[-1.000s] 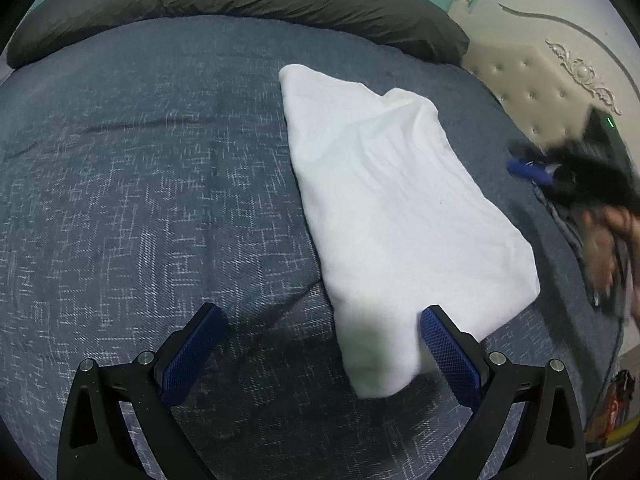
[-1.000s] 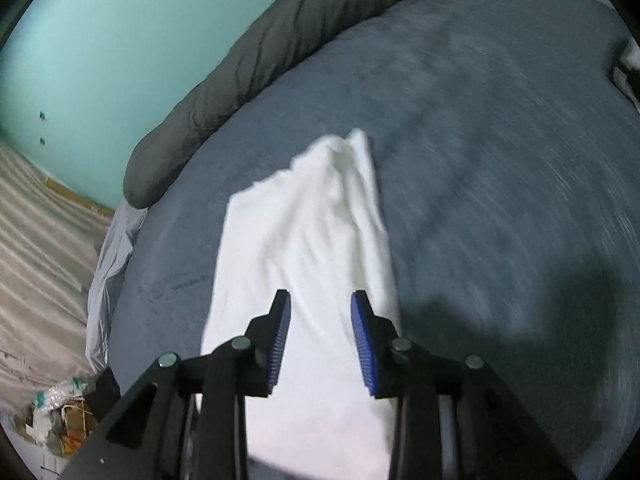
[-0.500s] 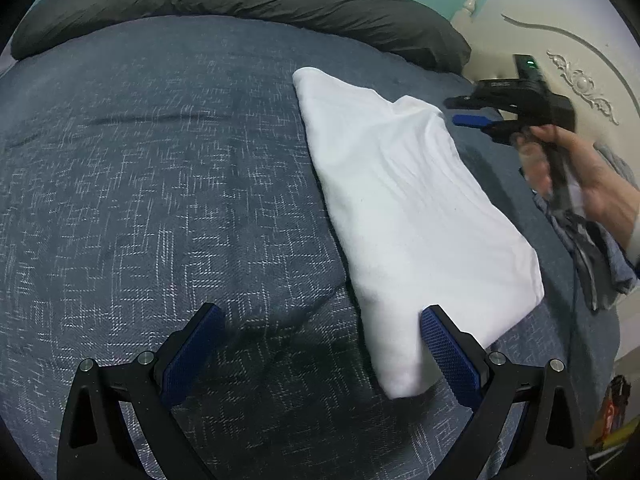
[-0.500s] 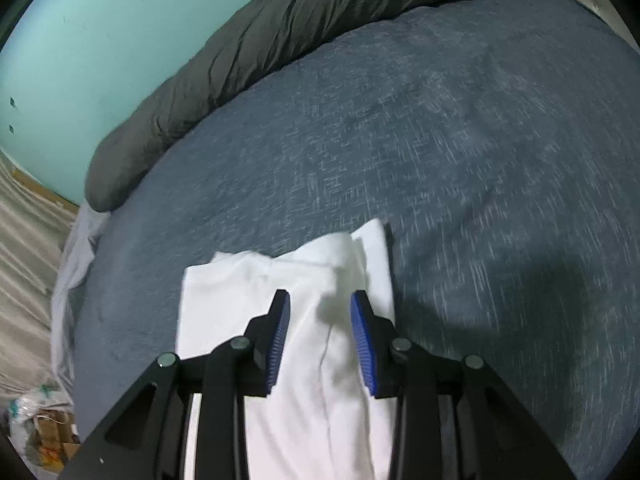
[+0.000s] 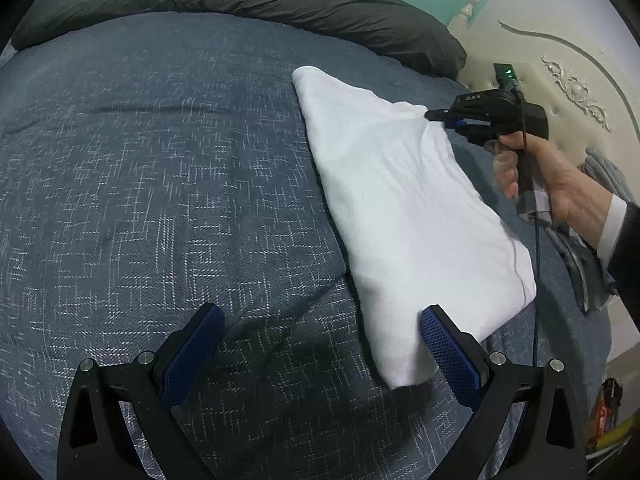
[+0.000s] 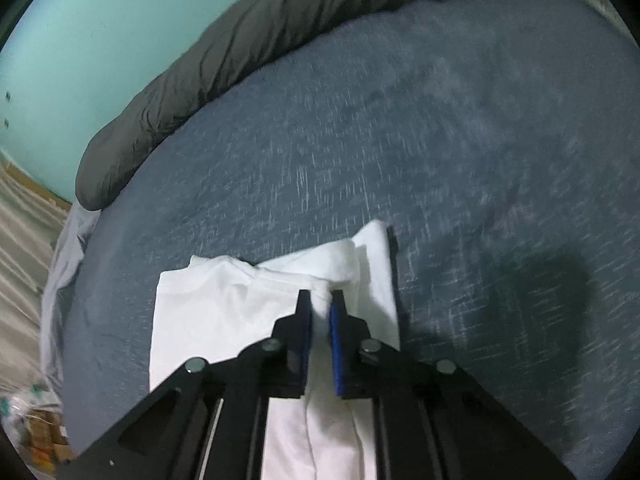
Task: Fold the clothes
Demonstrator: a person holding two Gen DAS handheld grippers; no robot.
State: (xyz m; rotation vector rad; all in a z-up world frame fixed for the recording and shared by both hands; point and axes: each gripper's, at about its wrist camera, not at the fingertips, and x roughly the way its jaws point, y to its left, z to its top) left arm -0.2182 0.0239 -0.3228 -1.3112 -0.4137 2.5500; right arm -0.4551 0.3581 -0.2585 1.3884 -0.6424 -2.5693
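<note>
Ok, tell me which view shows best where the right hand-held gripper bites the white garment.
The right wrist view. There the closing right hand-held gripper has a ridge of the folded white garment between its pads, near the far edge. The left wrist view shows the same pinch from the side, small and partly hidden behind the gripper body.

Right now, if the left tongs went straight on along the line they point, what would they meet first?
Probably the blue bedspread: it fills the gap between the open left tongs. The folded white garment lies just beside the right finger; depth is unclear.
</note>
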